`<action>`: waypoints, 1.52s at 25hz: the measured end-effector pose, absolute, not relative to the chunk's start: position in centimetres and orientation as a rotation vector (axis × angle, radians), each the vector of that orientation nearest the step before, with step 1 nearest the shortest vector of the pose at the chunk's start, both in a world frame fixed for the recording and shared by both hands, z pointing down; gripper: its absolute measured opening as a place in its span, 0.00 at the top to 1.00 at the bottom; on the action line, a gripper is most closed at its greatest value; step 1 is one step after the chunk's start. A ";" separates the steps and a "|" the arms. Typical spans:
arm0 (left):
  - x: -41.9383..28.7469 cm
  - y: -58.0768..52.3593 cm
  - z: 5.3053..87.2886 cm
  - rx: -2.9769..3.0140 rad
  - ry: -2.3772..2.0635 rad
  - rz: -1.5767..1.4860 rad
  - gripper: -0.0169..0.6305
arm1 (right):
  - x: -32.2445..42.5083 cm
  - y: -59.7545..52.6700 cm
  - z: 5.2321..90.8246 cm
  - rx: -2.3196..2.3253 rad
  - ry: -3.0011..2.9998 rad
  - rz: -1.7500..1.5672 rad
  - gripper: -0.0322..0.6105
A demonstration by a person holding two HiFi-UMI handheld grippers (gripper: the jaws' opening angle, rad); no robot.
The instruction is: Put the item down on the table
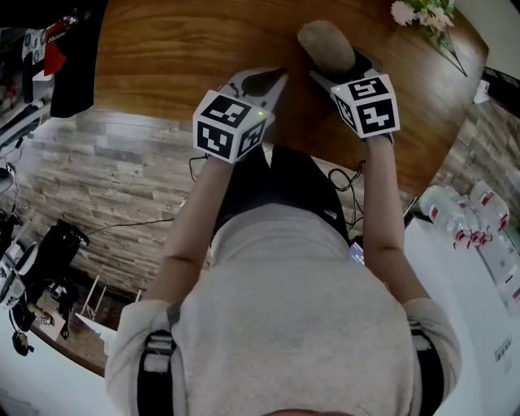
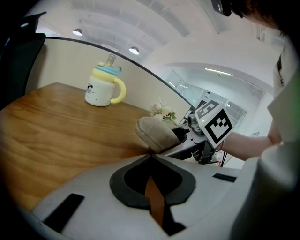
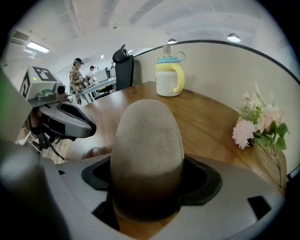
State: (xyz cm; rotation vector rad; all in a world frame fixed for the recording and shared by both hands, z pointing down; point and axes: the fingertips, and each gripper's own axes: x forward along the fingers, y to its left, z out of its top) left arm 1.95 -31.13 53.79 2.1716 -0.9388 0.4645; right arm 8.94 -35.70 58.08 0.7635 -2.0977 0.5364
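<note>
A tan, oval, soft-looking item (image 1: 325,45) (image 3: 146,150) is held over the near edge of the round wooden table (image 1: 162,57). My right gripper (image 1: 340,71) (image 3: 146,199) is shut on its near end, and the far end sticks out past the jaws. Whether the item touches the table I cannot tell. My left gripper (image 1: 264,83) (image 2: 152,185) hovers just left of it, shut with nothing inside; only a thin slit of wood shows between its jaws. The left gripper view shows the item (image 2: 157,133) in the right gripper (image 2: 187,140).
A white and yellow lidded mug (image 2: 104,86) (image 3: 168,77) stands far across the table. A bunch of pale flowers (image 1: 422,16) (image 3: 260,124) lies at the table's right. A black chair (image 3: 124,65) stands behind. Several bottles (image 1: 463,215) sit on a white surface at right.
</note>
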 end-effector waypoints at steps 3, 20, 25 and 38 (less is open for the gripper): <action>1.8 -31.4 53.8 2.172 -0.944 0.464 0.96 | 8.8 -35.9 58.6 0.750 -2.071 0.528 0.31; 0.3 -29.4 54.6 2.149 -0.940 0.470 0.96 | 8.5 -36.6 59.2 0.851 -2.042 0.449 0.31; 0.5 -29.2 53.8 2.182 -0.915 0.476 0.96 | 8.2 -36.1 57.9 0.883 -2.053 0.426 0.31; 1.0 -31.4 47.9 2.336 -0.948 0.413 0.96 | 8.0 -35.0 49.4 1.045 -2.224 0.431 0.35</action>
